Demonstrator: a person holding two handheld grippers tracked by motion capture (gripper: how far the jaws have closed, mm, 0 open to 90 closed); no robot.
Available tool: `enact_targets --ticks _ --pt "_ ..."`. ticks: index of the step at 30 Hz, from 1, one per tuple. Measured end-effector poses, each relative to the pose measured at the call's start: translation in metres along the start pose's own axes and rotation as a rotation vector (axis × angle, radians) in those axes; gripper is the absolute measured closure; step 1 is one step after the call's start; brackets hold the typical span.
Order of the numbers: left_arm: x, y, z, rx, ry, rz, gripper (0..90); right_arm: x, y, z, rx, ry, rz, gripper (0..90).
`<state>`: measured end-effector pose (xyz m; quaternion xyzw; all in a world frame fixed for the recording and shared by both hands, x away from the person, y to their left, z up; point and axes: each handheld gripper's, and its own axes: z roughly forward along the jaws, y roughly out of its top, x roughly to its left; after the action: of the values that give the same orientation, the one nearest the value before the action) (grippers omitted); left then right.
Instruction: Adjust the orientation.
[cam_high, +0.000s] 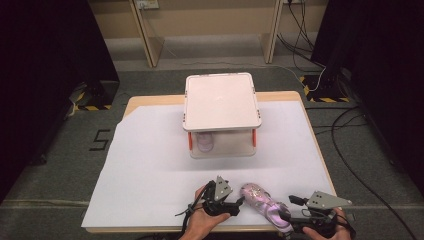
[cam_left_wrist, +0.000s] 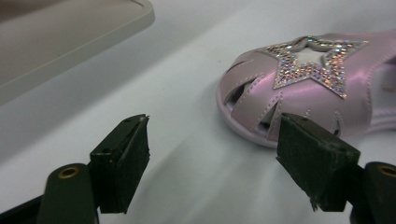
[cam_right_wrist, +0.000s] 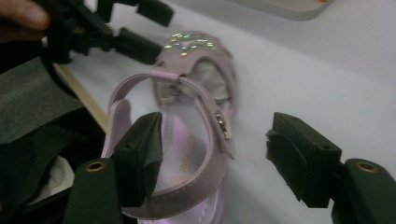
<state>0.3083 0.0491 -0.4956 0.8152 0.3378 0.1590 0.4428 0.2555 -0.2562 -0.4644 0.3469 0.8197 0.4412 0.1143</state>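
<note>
on the white sheet (cam_high: 150, 165) near the table's front edge lies the pink sandal (cam_high: 265, 204), toe just beyond the open, empty left gripper (cam_left_wrist: 212, 158), heel between the right gripper (cam_right_wrist: 215, 158)'s open jaws, unpressed.

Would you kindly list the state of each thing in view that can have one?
Pink satin sandal with a glittery star: lying on its sole at the near edge, strap fastened, not gripped.
White plastic storage box: lid raised above it on orange posts.
Left gripper: open, beside the sandal's toe.
Right gripper: open, jaws either side of the heel strap.
</note>
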Motion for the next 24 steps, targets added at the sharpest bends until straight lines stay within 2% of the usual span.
enact_targets --ticks 2,6,8,13,20,24 --pt "0.003 0.002 0.004 0.011 0.001 -0.012 24.4 0.004 0.0 0.002 0.01 0.027 -0.021 38.5" --pt "0.005 0.006 0.009 0.008 0.004 -0.007 24.5 0.013 0.002 0.005 0.018 0.065 -0.051 41.0" --pt "0.006 0.008 0.012 0.004 0.007 -0.02 24.4 0.016 0.003 0.006 0.017 0.074 -0.056 41.3" --pt "0.007 0.011 0.016 0.008 0.01 -0.014 24.6 0.023 0.005 0.008 0.025 0.075 -0.063 39.7" --pt "0.012 0.008 0.011 0.02 0.016 -0.011 24.8 0.024 0.004 0.008 0.034 0.063 -0.037 40.2" --pt "0.002 0.006 0.006 0.013 -0.007 0.013 24.8 0.025 0.004 0.007 0.039 0.062 0.008 39.8"
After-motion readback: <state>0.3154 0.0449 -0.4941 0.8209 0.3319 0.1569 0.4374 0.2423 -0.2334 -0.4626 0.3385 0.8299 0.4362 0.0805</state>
